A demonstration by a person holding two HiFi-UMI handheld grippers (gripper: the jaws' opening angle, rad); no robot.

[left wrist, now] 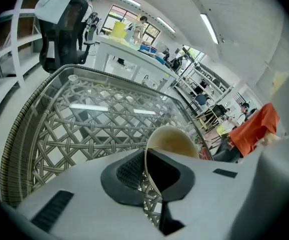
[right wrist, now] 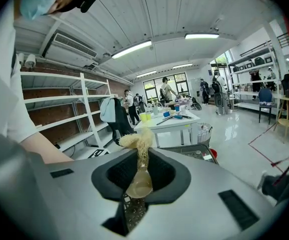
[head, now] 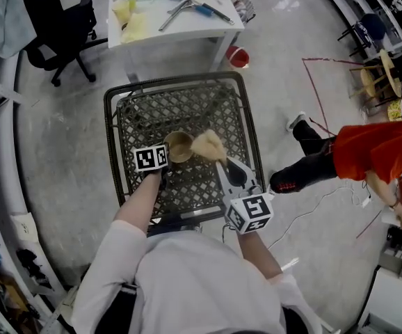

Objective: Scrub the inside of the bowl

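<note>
Bowl [head: 180,147] rim sits clamped in our L gripper [left wrist: 147,176] fingers over wicker worktop [head: 187,110]; our R gripper [right wrist: 140,176] fingers pinch mesh scrubber [head: 208,145], tuft just beside bowl.

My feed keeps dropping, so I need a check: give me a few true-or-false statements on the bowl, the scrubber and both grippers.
The left gripper is shut on the rim of the bowl. True.
The right gripper is empty. False: it is shut on the scrubber.
The bowl stands on the white table. False: it is over the wicker table, in the left gripper.
In the head view the scrubber is just right of the bowl. True.
</note>
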